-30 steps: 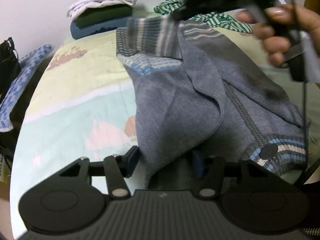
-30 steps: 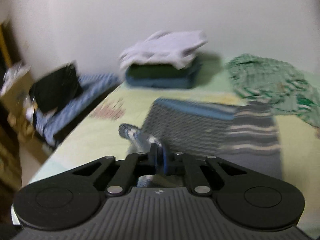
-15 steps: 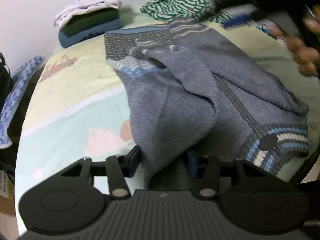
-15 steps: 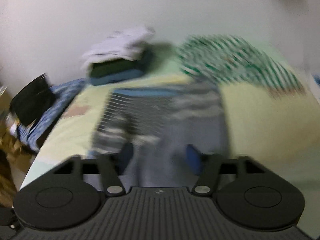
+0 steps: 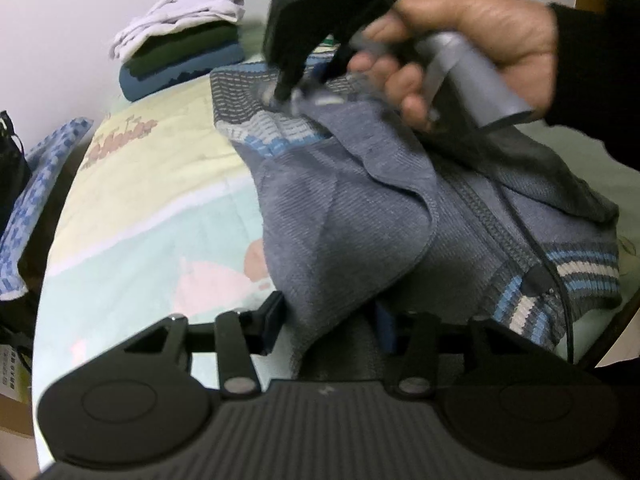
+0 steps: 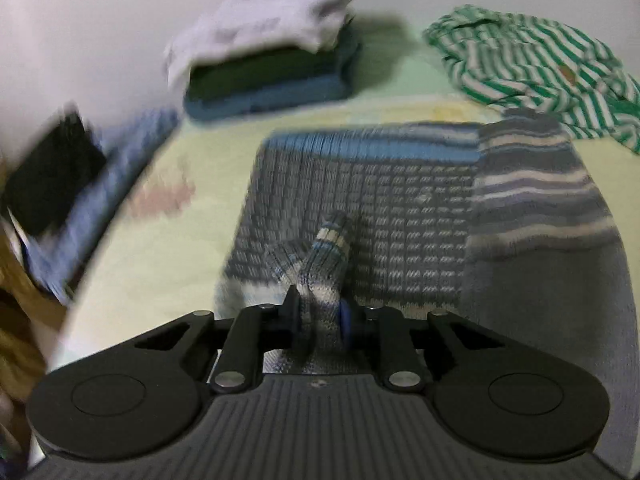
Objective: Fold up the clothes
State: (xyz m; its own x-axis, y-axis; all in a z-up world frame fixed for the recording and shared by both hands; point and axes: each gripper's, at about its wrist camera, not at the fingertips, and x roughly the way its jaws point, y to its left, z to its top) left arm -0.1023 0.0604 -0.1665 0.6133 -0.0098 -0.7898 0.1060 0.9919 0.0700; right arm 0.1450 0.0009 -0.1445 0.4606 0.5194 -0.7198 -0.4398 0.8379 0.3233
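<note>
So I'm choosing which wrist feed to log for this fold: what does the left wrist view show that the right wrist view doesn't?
Only the left wrist view shows the person's hand holding the right gripper, the sweater's near striped cuff, and the left gripper open around a fold of sweater. Only the right wrist view shows the green striped shirt and the right gripper shut on the sleeve cuff. Both show the sweater, the folded stack by the wall, and the bedsheet.

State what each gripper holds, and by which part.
Right gripper: grey sweater, pinched at its striped cuff. Left gripper: open, sweater fabric between its jaws, ungripped.
</note>
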